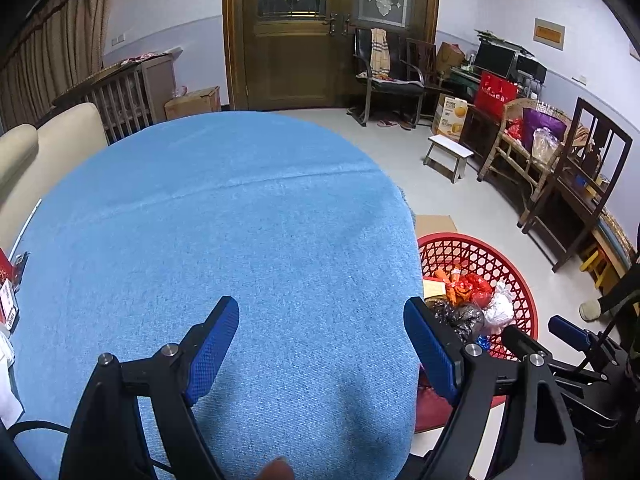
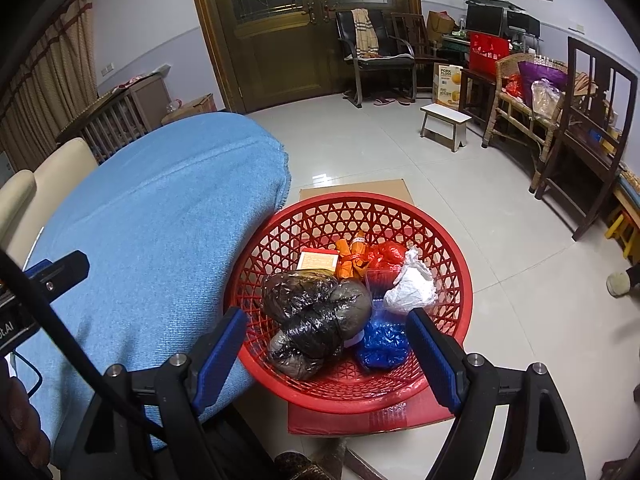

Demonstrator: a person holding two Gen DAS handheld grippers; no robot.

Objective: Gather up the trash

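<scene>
My left gripper (image 1: pixel 320 312) hangs open over the blue tablecloth (image 1: pixel 240 220), with only bare cloth between its blue pads. A red lattice basket (image 2: pixel 360 216) stands on the floor beside the table, on a flat red box. In it lie crumpled black plastic bags (image 2: pixel 316 312), a white bag (image 2: pixel 412 288), a blue bag (image 2: pixel 384 344), a red bag (image 2: pixel 384 256), orange wrappers (image 2: pixel 352 260) and a small labelled box (image 2: pixel 318 260). My right gripper (image 2: pixel 326 316) hovers open above the basket, holding nothing. The basket (image 1: pixel 480 256) also shows in the left wrist view.
A red packet (image 1: pixel 8 280) and white paper (image 1: pixel 8 380) lie at the table's left edge. A beige sofa (image 1: pixel 48 148) stands behind the table. A white stool (image 2: pixel 444 120), chairs and cluttered furniture line the right wall. A person's shoe (image 2: pixel 618 284) rests on the floor.
</scene>
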